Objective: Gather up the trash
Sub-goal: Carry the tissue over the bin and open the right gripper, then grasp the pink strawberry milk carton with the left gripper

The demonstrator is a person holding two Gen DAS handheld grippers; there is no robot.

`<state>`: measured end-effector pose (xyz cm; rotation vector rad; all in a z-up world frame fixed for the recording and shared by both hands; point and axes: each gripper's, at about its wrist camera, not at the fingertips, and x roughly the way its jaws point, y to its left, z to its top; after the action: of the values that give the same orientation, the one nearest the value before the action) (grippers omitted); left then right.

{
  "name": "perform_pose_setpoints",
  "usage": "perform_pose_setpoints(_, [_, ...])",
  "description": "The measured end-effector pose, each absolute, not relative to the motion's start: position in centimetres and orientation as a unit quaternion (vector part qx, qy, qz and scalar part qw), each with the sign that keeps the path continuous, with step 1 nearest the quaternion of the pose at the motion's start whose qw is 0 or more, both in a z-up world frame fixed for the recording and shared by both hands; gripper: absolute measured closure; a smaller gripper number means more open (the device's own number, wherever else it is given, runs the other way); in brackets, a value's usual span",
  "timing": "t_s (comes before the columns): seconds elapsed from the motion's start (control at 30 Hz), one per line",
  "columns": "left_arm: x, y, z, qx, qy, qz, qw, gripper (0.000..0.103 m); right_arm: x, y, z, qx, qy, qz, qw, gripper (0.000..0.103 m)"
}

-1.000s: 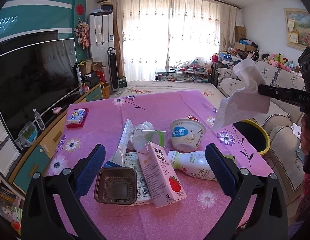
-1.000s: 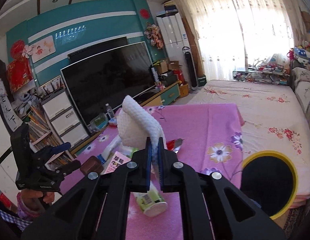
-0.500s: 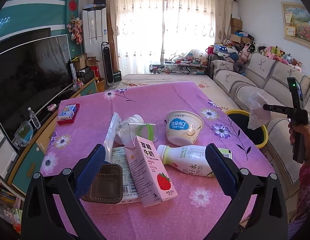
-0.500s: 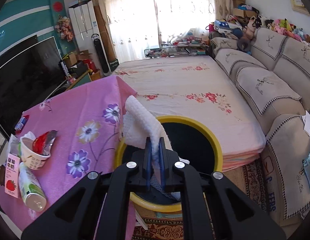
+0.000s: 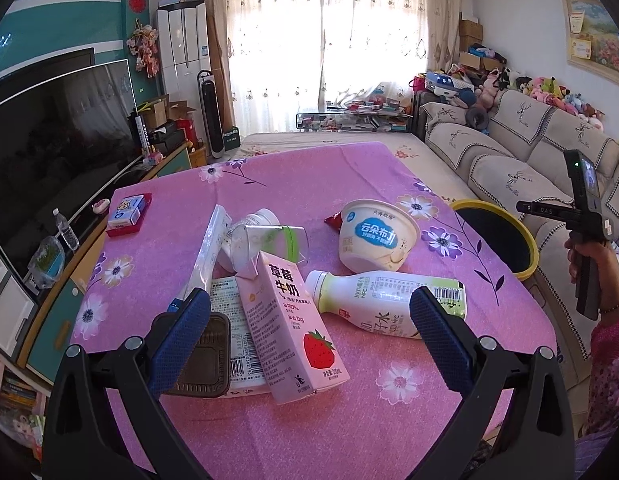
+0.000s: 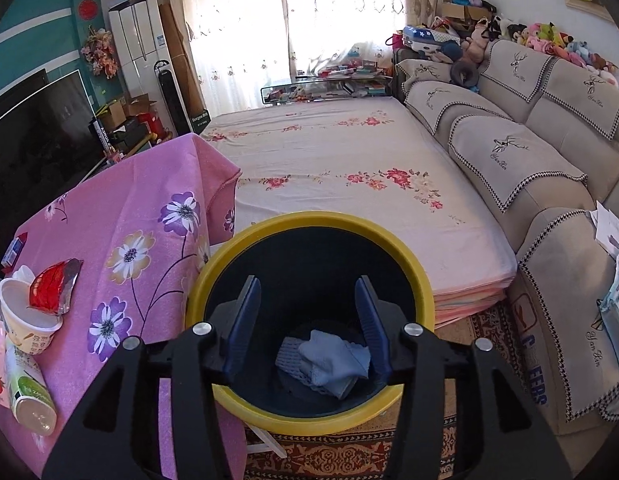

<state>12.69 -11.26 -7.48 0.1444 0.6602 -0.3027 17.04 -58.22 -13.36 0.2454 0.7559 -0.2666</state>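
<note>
Strawberry milk carton (image 5: 293,328), label "草莓牛奶"

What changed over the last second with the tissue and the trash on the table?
The right hand-held gripper carried the white tissue from above the table to the yellow bin; its jaws are opening and the tissue now lies inside. The left hand-held gripper stays open over the untouched milk carton and bottle.

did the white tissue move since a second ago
Yes. It went from over the pink table down into the yellow-rimmed bin, where the tissue now lies below the opening right claw.
</note>
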Motion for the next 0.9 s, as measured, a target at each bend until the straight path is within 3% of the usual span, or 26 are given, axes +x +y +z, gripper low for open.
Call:
perform_pose_setpoints(0.47, [14.9, -10.4, -11.8, 0.03, 0.398, -0.139, 0.906, 0.005, 15.4, -55.2, -11.6, 0.11, 0.352, -0.091, 0.925, 0.05])
perform_pose_setpoints(0.9, [16.0, -10.7, -12.7, -0.003, 0.427, -0.168, 0.889, 0.005, 16.0, -54.2, -11.8, 0.112, 0.358, -0.076, 0.924, 0.049])
